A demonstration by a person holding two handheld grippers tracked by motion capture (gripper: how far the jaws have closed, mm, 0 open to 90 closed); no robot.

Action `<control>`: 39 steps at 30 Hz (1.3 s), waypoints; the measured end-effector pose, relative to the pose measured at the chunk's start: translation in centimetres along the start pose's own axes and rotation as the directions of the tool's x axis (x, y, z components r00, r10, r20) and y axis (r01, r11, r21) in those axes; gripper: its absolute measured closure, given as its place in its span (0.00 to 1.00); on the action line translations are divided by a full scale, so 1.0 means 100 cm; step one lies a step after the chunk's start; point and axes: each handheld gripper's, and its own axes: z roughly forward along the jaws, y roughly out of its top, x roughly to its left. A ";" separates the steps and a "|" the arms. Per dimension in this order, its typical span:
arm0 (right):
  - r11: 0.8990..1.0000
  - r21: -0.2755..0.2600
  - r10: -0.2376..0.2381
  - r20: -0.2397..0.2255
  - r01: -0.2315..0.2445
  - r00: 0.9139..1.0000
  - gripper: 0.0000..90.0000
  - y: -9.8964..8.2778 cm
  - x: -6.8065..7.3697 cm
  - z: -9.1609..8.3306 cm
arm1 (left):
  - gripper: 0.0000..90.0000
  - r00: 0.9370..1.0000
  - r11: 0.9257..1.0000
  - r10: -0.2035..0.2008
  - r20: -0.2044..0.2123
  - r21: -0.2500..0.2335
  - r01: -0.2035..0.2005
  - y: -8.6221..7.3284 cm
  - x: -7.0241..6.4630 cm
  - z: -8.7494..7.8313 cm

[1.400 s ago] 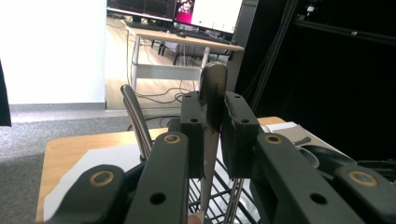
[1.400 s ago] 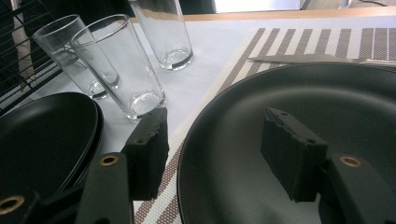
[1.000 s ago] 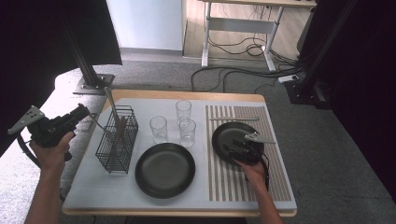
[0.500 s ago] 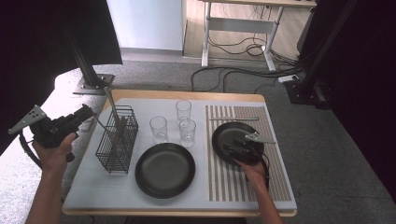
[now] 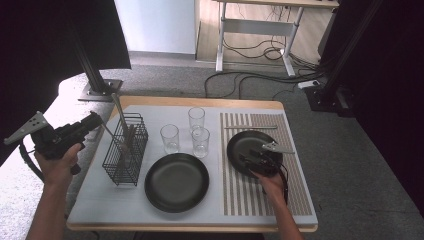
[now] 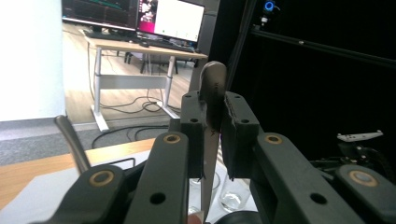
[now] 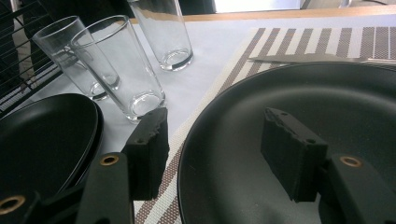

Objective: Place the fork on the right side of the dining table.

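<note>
High view: left hand-held gripper [image 5: 95, 121] clamps a utensil [image 6: 211, 116] beside the rack [image 5: 126, 149]; right hand-held gripper [image 7: 212, 149] straddles the plate [image 7: 299, 116] rim, jaws apart.

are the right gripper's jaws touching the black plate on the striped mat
Apart. The right gripper view shows the right gripper with jaws astride the round black plate's rim, a gap at each.
</note>
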 end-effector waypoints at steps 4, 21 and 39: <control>1.000 0.001 0.001 -0.001 -0.001 1.000 0.46 0.000 0.000 0.000 | 0.89 1.000 1.000 -0.002 0.026 0.002 0.002 0.001 -0.005 0.004; 1.000 -0.007 0.005 0.000 -0.005 1.000 0.46 0.000 -0.001 -0.002 | 0.89 0.998 0.999 -0.020 0.059 0.038 0.017 -0.010 -0.011 0.029; 0.999 -0.044 -0.005 -0.014 0.005 1.000 0.46 0.005 0.007 -0.007 | 0.89 0.995 0.997 -0.020 0.094 0.075 0.013 -0.024 -0.020 0.050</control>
